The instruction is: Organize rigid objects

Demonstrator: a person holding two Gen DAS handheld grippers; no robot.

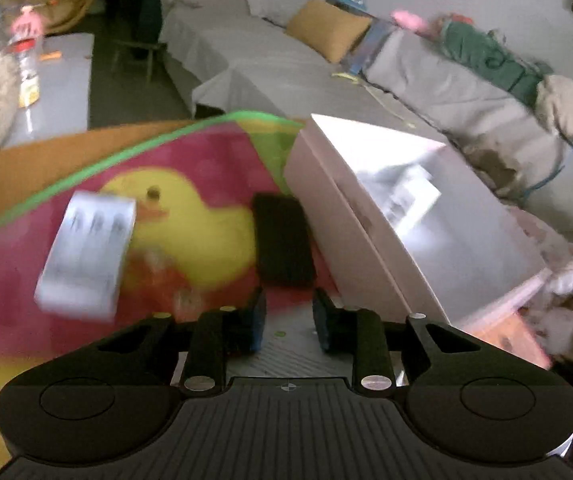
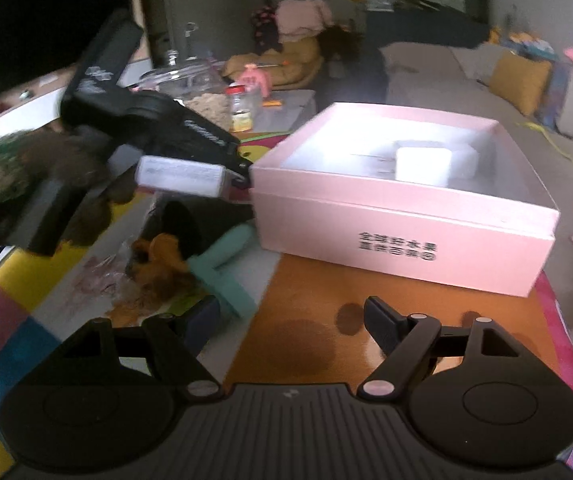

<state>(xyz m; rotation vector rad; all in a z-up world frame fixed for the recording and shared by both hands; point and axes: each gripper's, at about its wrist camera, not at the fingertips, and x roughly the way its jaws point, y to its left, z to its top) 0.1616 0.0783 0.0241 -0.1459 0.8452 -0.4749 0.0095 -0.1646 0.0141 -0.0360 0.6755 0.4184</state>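
1. Pink box [image 2: 366,220] is the largest thing and, I judge, the place where the rigid pieces are to go. It stands lidless at the far side of the orange worktop [image 2: 310,300], its near wall facing the right gripper [image 2: 292,320]. Only the right wrist view looks into it, showing a small white block [image 2: 422,162] already inside.
2. Duck mat [image 1: 26,280] covers the worktop's left part. The left wrist view shows the box's side wall [image 1: 346,240] at the mat's right edge.
3. Left gripper [image 1: 289,318] has its fingers a little apart with nothing clearly between them. The right wrist view shows it from outside [image 2: 242,168], pointing at the box's left corner.
4. Right gripper is spread wide and empty, low over the worktop's near edge, probably waiting.
5. White pack [image 1: 86,256] is blurred beside the left gripper, not in it. In the right wrist view [image 2: 182,176] it looks raised, so I cannot tell whether anything supports it.
6. Black slab [image 1: 284,240] lies flat on the mat, just beside the box.
7. Teal piece [image 2: 222,268] shows in the right wrist view alone.
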